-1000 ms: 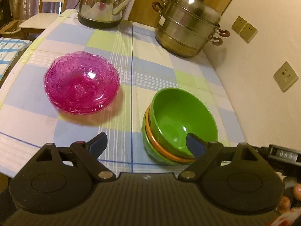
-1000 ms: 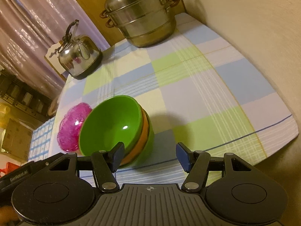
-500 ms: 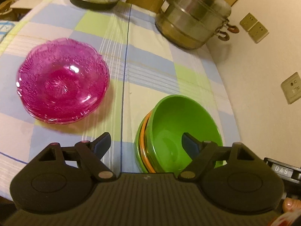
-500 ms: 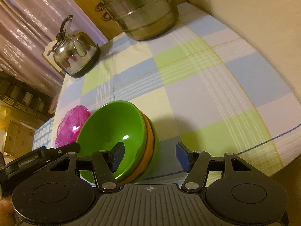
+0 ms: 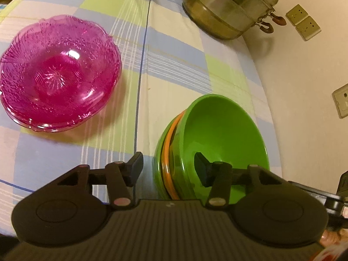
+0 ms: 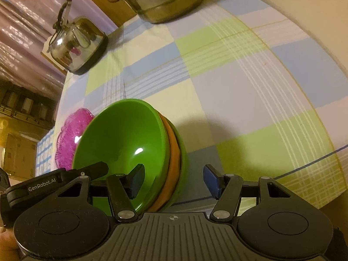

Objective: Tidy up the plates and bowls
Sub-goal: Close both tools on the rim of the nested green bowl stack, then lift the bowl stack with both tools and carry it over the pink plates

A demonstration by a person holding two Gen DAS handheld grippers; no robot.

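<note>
A stack of nested bowls, green on top (image 5: 219,128) with an orange one (image 5: 168,152) between green ones, stands on the checked tablecloth; it also shows in the right wrist view (image 6: 126,139). My left gripper (image 5: 168,169) is open and straddles the stack's left rim, one finger inside the top bowl. My right gripper (image 6: 174,180) is open and straddles the right rim, its left finger inside the bowl. A stack of pink glass plates (image 5: 56,74) lies to the left; its edge also shows in the right wrist view (image 6: 69,139).
A steel steamer pot (image 5: 230,6) stands at the back by the wall with sockets (image 5: 303,21). A steel kettle (image 6: 76,43) stands at the far back. The table's front edge (image 6: 304,165) is close to both grippers.
Both grippers have moved forward and down onto the bowl stack, so that each now has a finger inside the top green bowl. The bowls and plates have not moved.
</note>
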